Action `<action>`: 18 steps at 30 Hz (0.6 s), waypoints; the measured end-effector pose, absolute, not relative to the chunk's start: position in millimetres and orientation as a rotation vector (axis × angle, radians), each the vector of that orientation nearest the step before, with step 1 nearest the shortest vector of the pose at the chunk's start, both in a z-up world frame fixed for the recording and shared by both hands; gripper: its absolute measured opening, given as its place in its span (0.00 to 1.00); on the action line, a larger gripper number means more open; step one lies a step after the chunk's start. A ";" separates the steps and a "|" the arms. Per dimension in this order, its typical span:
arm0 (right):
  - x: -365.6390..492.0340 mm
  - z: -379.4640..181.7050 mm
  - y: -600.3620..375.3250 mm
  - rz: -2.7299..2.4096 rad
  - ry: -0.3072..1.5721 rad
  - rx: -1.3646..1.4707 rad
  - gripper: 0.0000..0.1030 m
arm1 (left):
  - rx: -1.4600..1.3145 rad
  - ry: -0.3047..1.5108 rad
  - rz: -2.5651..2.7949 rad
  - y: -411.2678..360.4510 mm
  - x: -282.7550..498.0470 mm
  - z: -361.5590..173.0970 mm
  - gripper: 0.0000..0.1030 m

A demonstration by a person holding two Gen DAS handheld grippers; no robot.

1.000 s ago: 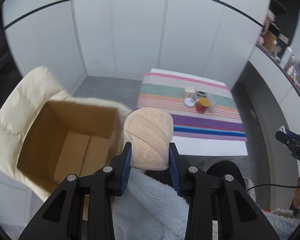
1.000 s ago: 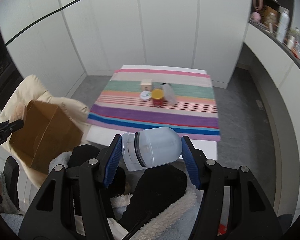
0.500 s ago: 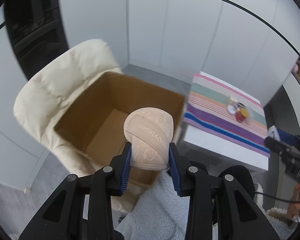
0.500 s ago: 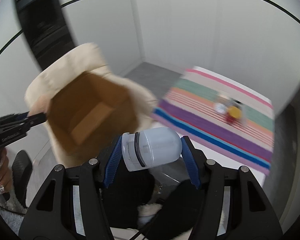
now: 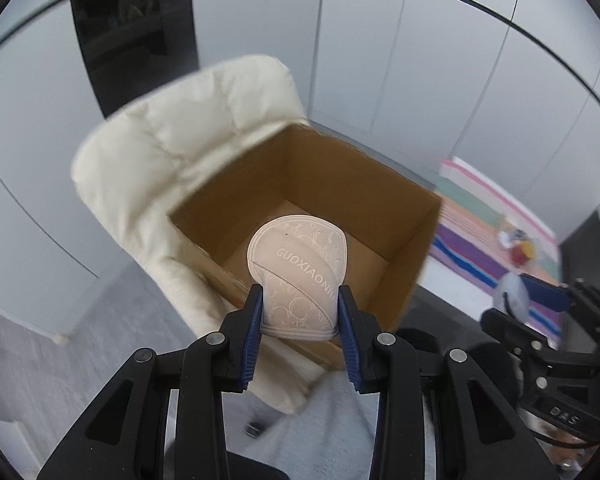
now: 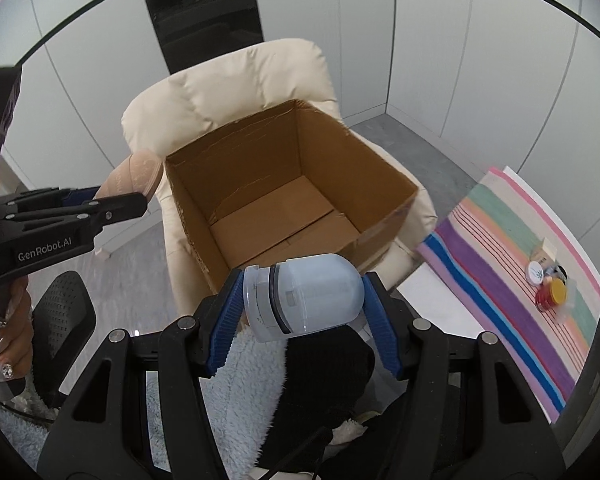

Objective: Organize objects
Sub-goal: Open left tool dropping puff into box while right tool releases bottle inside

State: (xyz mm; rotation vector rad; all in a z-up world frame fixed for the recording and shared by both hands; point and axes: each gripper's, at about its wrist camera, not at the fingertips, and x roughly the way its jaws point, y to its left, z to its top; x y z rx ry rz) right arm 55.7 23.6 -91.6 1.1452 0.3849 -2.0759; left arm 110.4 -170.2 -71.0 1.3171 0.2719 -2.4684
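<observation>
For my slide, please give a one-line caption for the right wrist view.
Right hand-held gripper holds a pale blue capsule container above an open cardboard box on a cream chair.

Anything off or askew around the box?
The cardboard box sits on a cream padded chair, not a flat surface, and its near-left rim looks torn and ragged. Inside it looks empty. Nothing spilled.

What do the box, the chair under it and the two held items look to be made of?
Box: brown corrugated cardboard, matte, with raw torn rims and folded bottom flaps.
Chair: cream padded upholstery, quilted seams; leather or fabric is unclear.
Pink pad in the left tool: soft embossed material, probably foam or fabric.
Pale blue container in the right tool: frosted translucent plastic, smooth, slightly glossy.
</observation>
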 end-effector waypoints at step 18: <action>-24.2 -134.0 -34.3 -2.080 0.415 1.180 0.59 | 1.320 0.228 -2.418 -196.3 12.1 -111.6 0.48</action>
